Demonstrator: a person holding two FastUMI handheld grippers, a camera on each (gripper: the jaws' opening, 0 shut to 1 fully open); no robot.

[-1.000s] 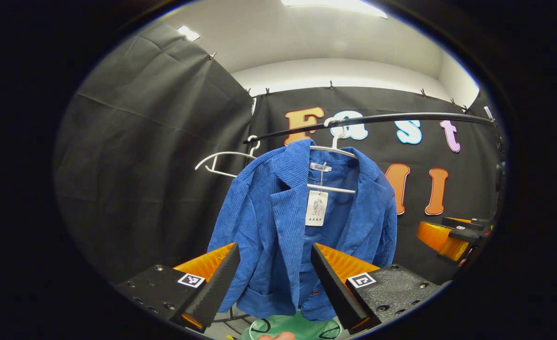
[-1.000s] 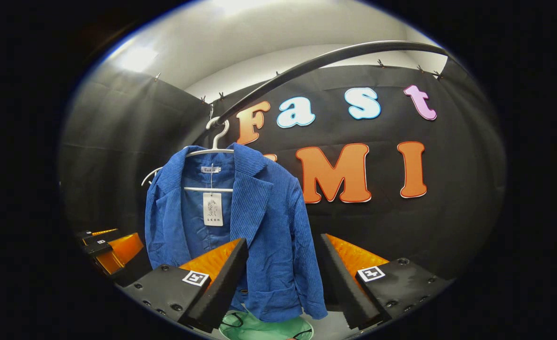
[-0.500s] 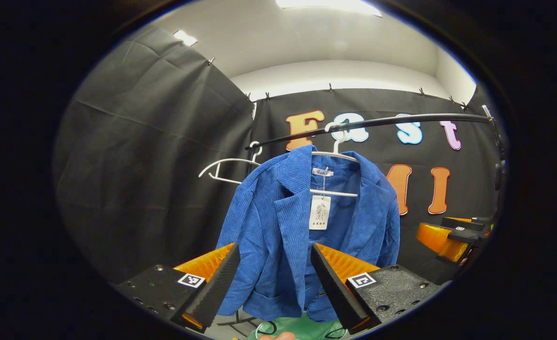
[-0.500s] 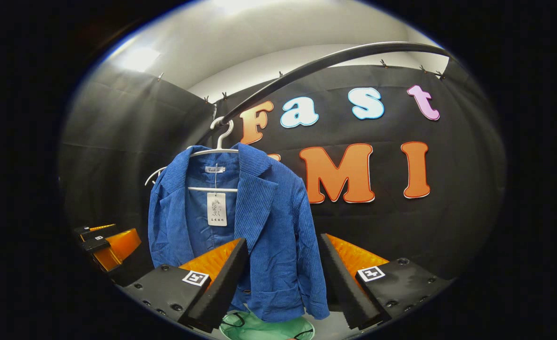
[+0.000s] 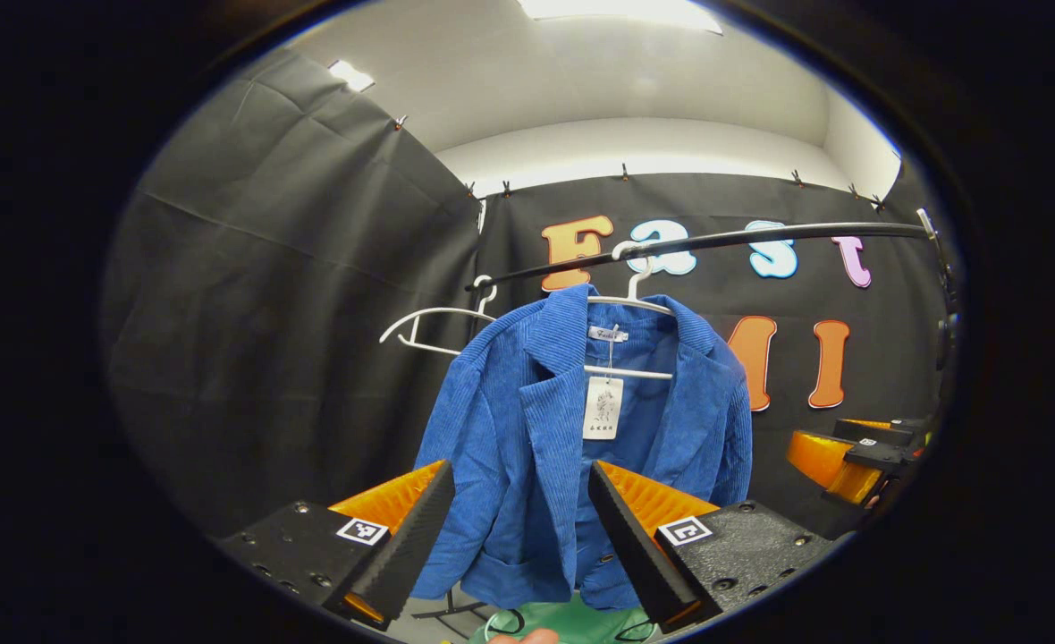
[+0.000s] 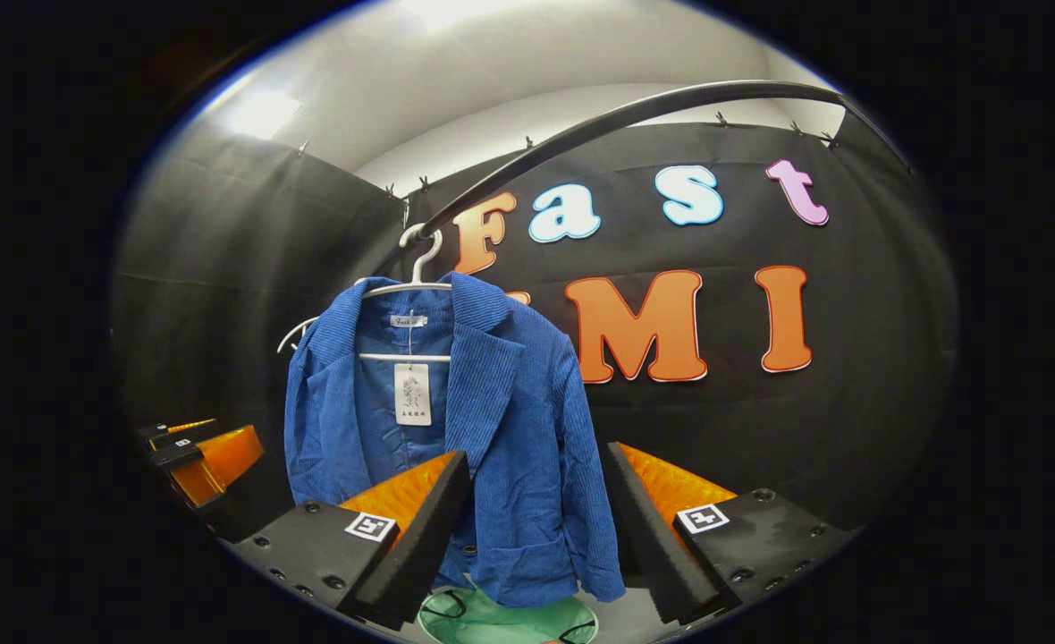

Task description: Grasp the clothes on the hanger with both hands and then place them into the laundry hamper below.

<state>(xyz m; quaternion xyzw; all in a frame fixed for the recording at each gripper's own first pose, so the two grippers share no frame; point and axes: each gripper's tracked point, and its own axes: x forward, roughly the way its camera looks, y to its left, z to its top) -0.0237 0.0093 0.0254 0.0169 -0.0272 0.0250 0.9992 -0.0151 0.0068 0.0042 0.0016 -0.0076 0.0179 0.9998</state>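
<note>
A blue corduroy jacket [image 5: 536, 447] [image 6: 501, 447] with a white paper tag hangs on a white hanger [image 5: 635, 300] [image 6: 411, 286] from a black rail [image 5: 760, 237] [image 6: 599, 121]. A green laundry hamper [image 5: 572, 622] [image 6: 501, 622] stands on the floor under its hem. My left gripper [image 5: 519, 528] is open, short of the jacket, with the cloth seen between its fingers. My right gripper [image 6: 536, 519] is open too, facing the jacket's right sleeve without touching. The right gripper [image 5: 858, 447] also shows far right in the left gripper view, the left gripper [image 6: 197, 452] far left in the right gripper view.
A second white hanger [image 5: 434, 322] hangs bare on the rail to the left of the jacket. Black cloth walls close the booth behind and at the left. A fingertip [image 5: 527, 637] shows at the bottom edge of the left gripper view.
Both views have shifted slightly, so the jacket sits a little lower and further right in each. Both grippers stay open and nothing has been taken hold of.
</note>
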